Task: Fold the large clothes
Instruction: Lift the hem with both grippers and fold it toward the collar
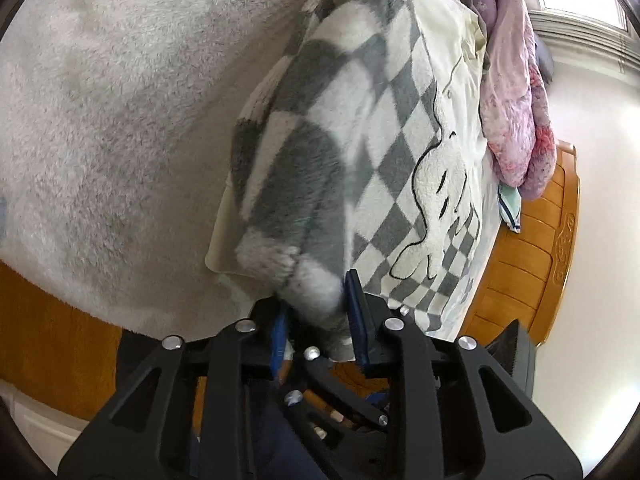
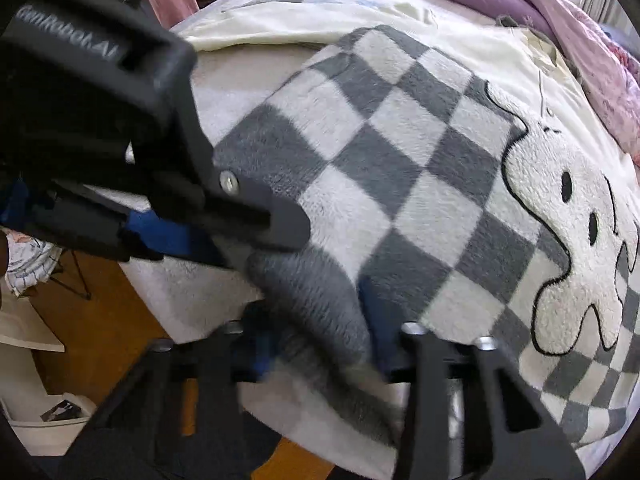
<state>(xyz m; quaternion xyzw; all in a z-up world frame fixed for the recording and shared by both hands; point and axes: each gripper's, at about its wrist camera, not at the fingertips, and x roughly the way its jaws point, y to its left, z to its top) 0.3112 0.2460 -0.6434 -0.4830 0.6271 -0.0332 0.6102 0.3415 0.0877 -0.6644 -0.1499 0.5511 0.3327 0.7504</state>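
A bed with a white fleecy cover (image 1: 100, 120) fills both views. A purple and pink quilt (image 1: 516, 80) is heaped along its far side, beside a wooden bed frame (image 1: 532, 240). A grey-and-white checked sweater (image 2: 400, 160) with a cartoon ghost lies on the bed over a cream cloth (image 1: 448, 32). The left gripper (image 1: 316, 312) pinches a bunched sleeve or edge, its blue pads narrow. The right gripper (image 2: 320, 328) clamps a grey fold just beside it. The garment's long axis runs away from both grippers.

Both wrist views look close along their fingers over the bed; both share the checkered garment (image 1: 340, 152) toward 1 o'clock.
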